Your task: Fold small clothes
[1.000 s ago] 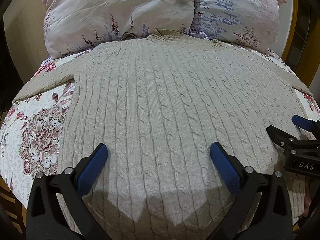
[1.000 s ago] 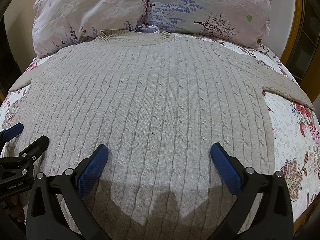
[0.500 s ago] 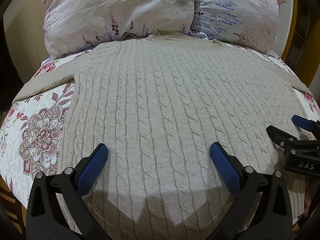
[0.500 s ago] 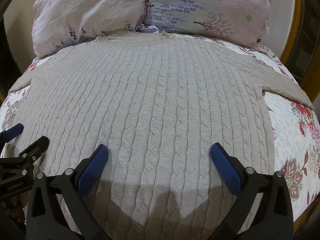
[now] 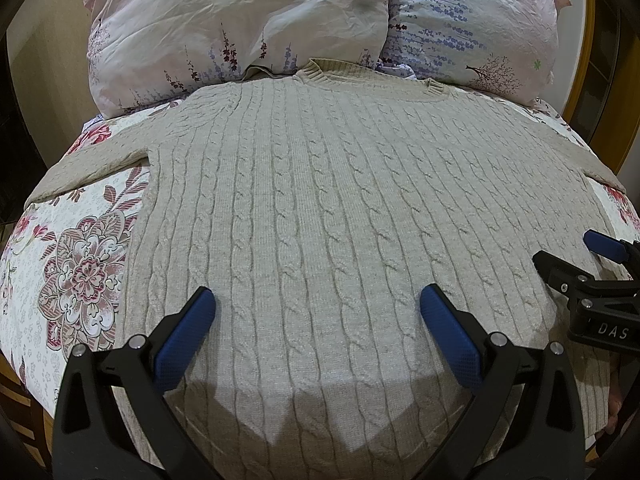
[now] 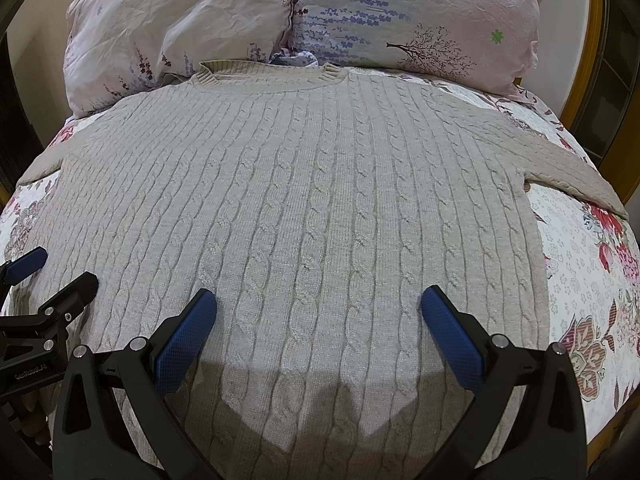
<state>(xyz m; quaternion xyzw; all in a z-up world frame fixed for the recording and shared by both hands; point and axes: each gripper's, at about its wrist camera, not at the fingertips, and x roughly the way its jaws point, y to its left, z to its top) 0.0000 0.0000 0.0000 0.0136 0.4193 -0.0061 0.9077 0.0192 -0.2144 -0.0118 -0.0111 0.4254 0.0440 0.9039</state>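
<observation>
A beige cable-knit sweater (image 5: 328,208) lies flat and face up on the bed, collar toward the pillows, sleeves spread to both sides. It also fills the right wrist view (image 6: 304,208). My left gripper (image 5: 316,316) is open and empty, held above the sweater's lower left part. My right gripper (image 6: 318,314) is open and empty above the lower right part. The right gripper shows at the right edge of the left wrist view (image 5: 576,260), and the left gripper at the left edge of the right wrist view (image 6: 52,276).
Two floral pillows (image 5: 240,28) (image 5: 472,28) lean at the head of the bed. A flowered bedspread (image 5: 72,264) (image 6: 580,264) shows on both sides of the sweater. A wooden frame (image 6: 580,60) stands at the right.
</observation>
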